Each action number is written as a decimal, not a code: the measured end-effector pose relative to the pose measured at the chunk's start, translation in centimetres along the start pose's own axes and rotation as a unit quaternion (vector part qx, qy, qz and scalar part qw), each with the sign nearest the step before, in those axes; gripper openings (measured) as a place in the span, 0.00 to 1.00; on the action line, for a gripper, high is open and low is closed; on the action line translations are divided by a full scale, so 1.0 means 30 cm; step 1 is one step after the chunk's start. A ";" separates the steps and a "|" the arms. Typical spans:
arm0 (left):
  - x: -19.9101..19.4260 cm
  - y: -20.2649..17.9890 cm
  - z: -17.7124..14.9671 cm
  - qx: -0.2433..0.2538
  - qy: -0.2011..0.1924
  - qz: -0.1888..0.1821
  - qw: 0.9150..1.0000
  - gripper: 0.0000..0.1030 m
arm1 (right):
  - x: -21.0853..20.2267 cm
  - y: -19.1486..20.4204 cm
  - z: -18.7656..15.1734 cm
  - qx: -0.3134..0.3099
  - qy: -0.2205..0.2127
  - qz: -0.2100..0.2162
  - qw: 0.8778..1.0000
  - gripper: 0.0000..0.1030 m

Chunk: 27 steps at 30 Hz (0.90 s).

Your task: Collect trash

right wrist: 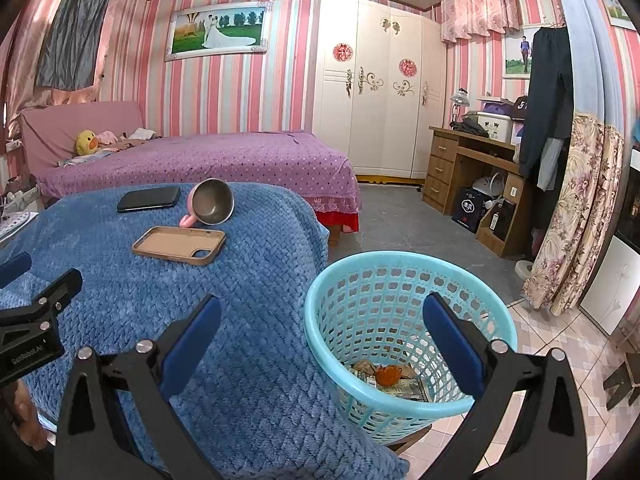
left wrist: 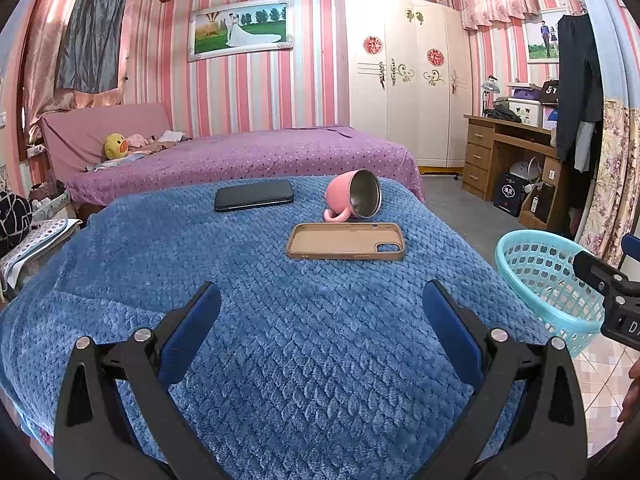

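Right wrist view: trash [right wrist: 386,374] lies in the basket [right wrist: 496,320] at 5 o'clock.
Scraps look light, crumpled, soft; pinch a raised fold. Both grippers, right [right wrist: 322,330] and left [left wrist: 322,314], gape wide, empty. Case [right wrist: 180,245], mug [right wrist: 210,202], phone [right wrist: 149,199] rest on the blanket [right wrist: 240,300] at 11 o'clock.

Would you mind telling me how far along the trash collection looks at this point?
Done: some wrappers and an orange scrap already lie in the turquoise basket. In hand: nothing; the left gripper and right gripper are both open and empty. Left: on the blue blanket I see only a tipped pink mug, a tan phone case and a dark phone, none obviously trash, so the job looks nearly finished.
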<state>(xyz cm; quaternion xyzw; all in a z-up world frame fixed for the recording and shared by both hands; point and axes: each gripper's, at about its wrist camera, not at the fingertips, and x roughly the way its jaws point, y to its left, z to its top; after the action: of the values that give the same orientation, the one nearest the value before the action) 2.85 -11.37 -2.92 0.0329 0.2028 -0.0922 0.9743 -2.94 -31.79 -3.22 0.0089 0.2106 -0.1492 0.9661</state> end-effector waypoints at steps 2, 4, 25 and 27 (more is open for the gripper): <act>0.001 0.001 0.000 0.000 0.001 -0.001 1.000 0.95 | 0.002 -0.001 0.002 0.000 0.000 0.000 1.000 0.96; -0.001 0.000 0.000 0.000 0.000 0.000 1.000 0.95 | 0.002 0.000 0.002 -0.001 0.000 -0.001 1.000 0.96; -0.004 0.001 0.006 -0.002 0.000 -0.001 1.000 0.95 | -0.002 -0.004 0.003 -0.001 -0.001 -0.001 1.000 0.96; -0.003 0.001 0.006 -0.002 0.001 -0.001 1.000 0.95 | -0.001 -0.004 0.004 -0.001 -0.001 -0.001 1.000 0.96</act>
<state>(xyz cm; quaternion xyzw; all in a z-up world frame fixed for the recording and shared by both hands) 2.84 -11.33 -2.73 0.0308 0.2037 -0.0922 0.9742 -2.97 -31.90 -3.10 0.0080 0.2099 -0.1500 0.9661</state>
